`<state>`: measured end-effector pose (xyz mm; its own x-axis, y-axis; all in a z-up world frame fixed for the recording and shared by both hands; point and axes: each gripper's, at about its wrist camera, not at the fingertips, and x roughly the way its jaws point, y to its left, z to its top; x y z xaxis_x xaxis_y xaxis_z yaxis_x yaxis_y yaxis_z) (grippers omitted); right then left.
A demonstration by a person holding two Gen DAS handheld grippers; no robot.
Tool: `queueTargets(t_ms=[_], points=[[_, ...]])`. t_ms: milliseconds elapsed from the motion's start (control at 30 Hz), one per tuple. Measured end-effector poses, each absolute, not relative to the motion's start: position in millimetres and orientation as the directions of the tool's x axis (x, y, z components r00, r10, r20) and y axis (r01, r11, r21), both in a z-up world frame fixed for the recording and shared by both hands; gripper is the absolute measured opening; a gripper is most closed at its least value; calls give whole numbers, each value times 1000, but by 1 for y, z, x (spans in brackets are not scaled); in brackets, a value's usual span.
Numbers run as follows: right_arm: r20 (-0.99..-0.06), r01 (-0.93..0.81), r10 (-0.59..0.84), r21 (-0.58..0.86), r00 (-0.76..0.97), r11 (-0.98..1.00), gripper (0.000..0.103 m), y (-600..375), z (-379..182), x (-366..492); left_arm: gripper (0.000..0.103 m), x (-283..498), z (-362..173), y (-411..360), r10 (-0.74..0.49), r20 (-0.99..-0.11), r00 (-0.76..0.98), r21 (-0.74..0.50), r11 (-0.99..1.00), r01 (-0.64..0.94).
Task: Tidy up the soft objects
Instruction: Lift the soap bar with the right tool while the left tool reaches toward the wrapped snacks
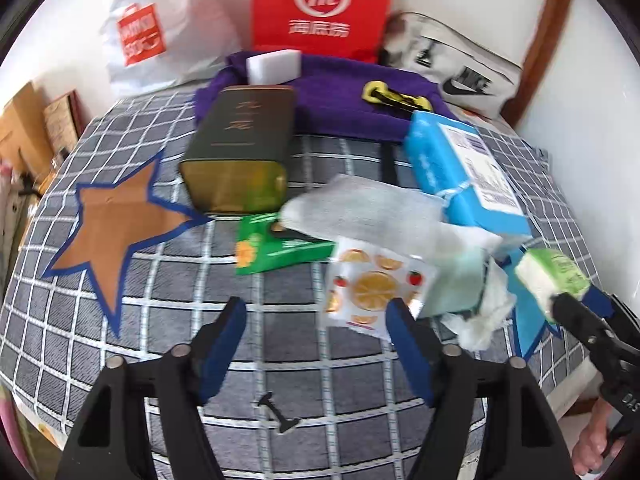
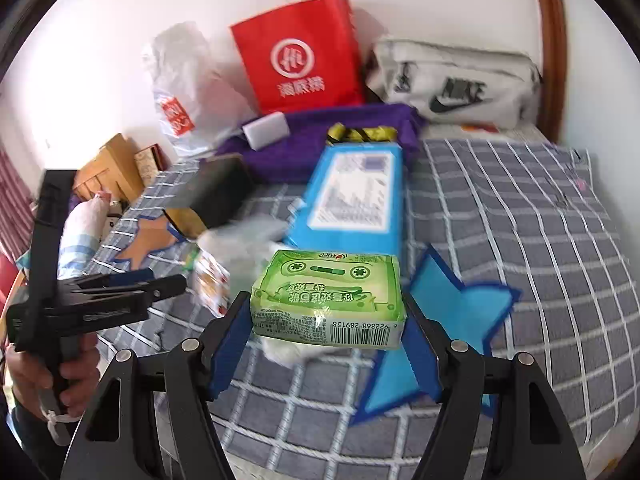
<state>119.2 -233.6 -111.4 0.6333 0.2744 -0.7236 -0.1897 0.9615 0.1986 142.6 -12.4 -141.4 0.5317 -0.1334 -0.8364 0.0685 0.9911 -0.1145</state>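
Your right gripper (image 2: 326, 320) clamps the green pack (image 2: 328, 300) crosswise, blue star (image 2: 460, 312) just beyond-right; left gripper (image 1: 316, 320) gapes, empty, near bed's front edge.

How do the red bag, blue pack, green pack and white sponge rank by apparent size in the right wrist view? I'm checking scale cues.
1. Red bag and blue pack: look about alike, not ranked.
2. Green pack, held by the right gripper; nearness to the camera inflates it.
3. White sponge.
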Motion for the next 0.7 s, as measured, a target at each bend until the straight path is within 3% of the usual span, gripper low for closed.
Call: queueTargets(t_ms=[500,567,633,700], points=[[-752,-131,248,213,611,968,71,-266,-151,119,75,159,-166,-48,-142,-860,490,-92,988,125],[-756,-132,248,212,606,968,71,-266,-154,120,73,159,-165,-47,-131,-861,491,-77,989,128],[-758,-136,244,204,605,970,71,-265,-155,120,59,157,-162,-47,-125,-854,506,-63,988,138],[-757,-138,241,199,607,970,71,-264,-154,119,56,158,-161,-45,-131,-858,497,-69,988,141]])
